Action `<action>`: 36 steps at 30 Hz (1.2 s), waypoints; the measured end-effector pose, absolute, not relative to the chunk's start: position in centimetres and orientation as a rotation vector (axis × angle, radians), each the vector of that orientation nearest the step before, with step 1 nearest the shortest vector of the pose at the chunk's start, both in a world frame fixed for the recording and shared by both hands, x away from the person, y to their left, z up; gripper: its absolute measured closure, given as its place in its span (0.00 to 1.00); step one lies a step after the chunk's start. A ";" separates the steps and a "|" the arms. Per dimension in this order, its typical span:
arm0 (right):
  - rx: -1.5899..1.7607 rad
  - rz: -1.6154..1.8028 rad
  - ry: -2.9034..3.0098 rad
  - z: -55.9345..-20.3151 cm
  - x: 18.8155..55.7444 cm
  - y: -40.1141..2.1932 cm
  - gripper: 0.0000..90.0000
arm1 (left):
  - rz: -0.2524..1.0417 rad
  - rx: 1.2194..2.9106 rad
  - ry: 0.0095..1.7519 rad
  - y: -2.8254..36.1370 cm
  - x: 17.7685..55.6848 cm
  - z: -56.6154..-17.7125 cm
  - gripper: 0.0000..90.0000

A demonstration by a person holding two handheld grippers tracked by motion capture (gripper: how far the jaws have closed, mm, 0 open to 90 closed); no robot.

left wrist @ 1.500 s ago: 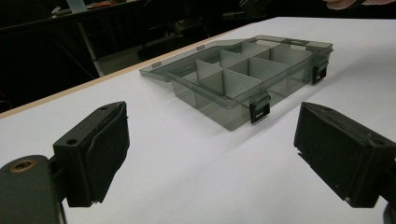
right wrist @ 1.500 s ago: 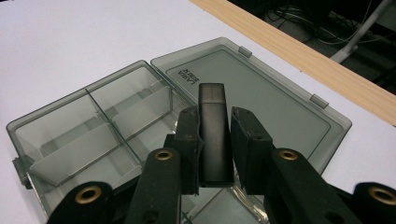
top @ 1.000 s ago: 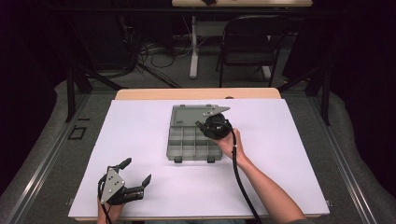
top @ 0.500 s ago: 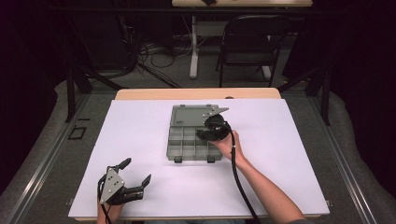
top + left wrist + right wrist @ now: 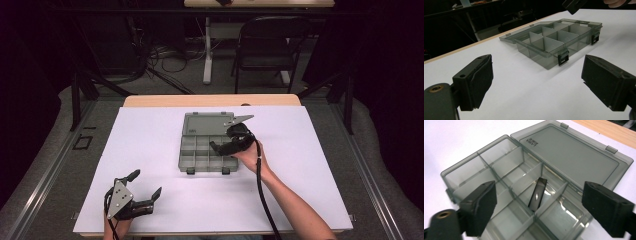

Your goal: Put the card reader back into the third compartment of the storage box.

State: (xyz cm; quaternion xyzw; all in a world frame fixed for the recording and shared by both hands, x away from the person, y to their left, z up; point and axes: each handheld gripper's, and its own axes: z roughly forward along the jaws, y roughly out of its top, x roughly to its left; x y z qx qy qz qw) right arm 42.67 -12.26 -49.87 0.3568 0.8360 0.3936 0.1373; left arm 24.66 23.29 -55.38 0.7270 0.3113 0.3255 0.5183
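One grey organizer box (image 5: 207,150) lies open mid-bench (image 5: 150,135), its lid flat behind it, and one dark divider piece (image 5: 537,194) leans in a middle compartment. The right tool (image 5: 223,148) hovers over the box, its jaws just opened wide with nothing between them. The left tool (image 5: 146,186) rests near the bench's front edge, well apart, jaws wide and empty.

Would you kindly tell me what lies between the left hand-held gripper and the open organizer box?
Nothing: in the high view, bare white table separates the left hand-held gripper from the organizer box.
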 end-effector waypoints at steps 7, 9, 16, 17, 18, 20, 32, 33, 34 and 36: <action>1.002 1.150 2.452 -49.6 41.8 -13.7 0.06 | 0.782 1.747 0.747 23.3 24.7 -55.4 0.12; 0.996 1.156 2.458 -49.5 41.4 -14.2 0.05 | 0.782 1.747 0.747 23.3 24.7 -55.4 0.12; 0.986 1.165 2.471 -49.2 40.5 -15.5 0.04 | 0.782 1.748 0.749 23.3 24.7 -55.4 0.12; 0.988 1.167 2.471 -49.2 40.3 -15.6 0.04 | 0.783 1.747 0.747 23.3 24.7 -55.4 0.12; 0.981 1.167 2.473 -49.2 40.1 -16.0 0.04 | 0.782 1.747 0.748 23.3 24.7 -55.4 0.12; 0.977 1.169 2.474 -49.1 40.0 -16.1 0.04 | 0.780 1.746 0.749 23.2 24.7 -55.4 0.12; 0.965 1.165 2.473 -48.8 38.1 -18.0 0.02 | 0.778 1.745 0.749 23.2 24.7 -55.4 0.12; 0.964 1.166 2.471 -48.8 37.9 -18.1 0.01 | 0.777 1.745 0.750 23.2 24.7 -55.4 0.12; 0.963 1.167 2.468 -48.9 37.7 -18.3 0.01 | 0.778 1.745 0.749 23.2 24.7 -55.4 0.12; 0.960 1.159 2.468 -48.9 37.4 -18.6 0.01 | 0.777 1.748 0.748 23.2 24.7 -55.4 0.12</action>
